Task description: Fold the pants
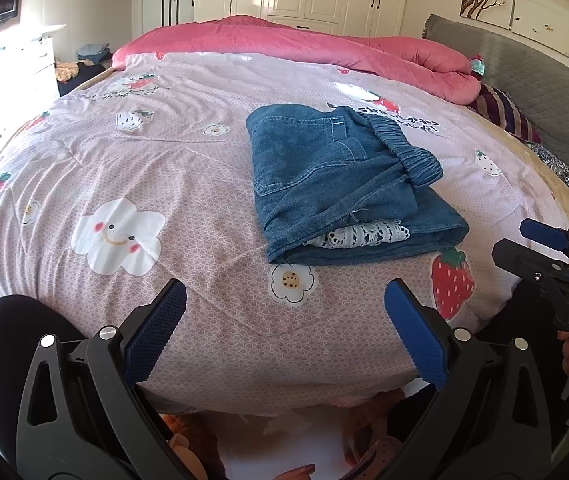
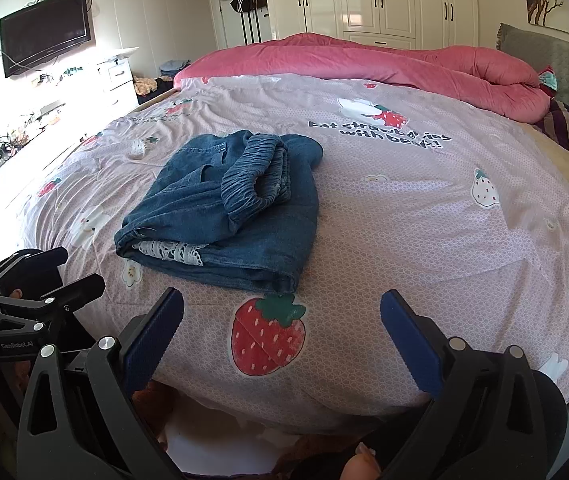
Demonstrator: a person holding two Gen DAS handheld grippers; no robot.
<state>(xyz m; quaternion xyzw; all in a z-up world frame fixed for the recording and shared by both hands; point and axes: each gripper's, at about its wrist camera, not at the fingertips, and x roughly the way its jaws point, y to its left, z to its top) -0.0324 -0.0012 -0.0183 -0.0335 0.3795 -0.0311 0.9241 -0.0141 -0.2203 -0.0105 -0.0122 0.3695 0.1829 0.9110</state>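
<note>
Left wrist view: left gripper (image 1: pixel 284 324) spread wide, empty, at the bed's near edge, bare quilt (image 1: pixel 132 152) stretching away left. Pants (image 1: pixel 336 184) lie folded mid-bed, long axis running away from us, elastic waistband on top. Right gripper (image 2: pixel 282 330) also gaping, empty, over the strawberry print, pants just beyond.

Bedspread (image 2: pixel 404 200): "Eat strawberries with bear!"; left gripper (image 2: pixel 80 276): "GenRobot.AI".
</note>
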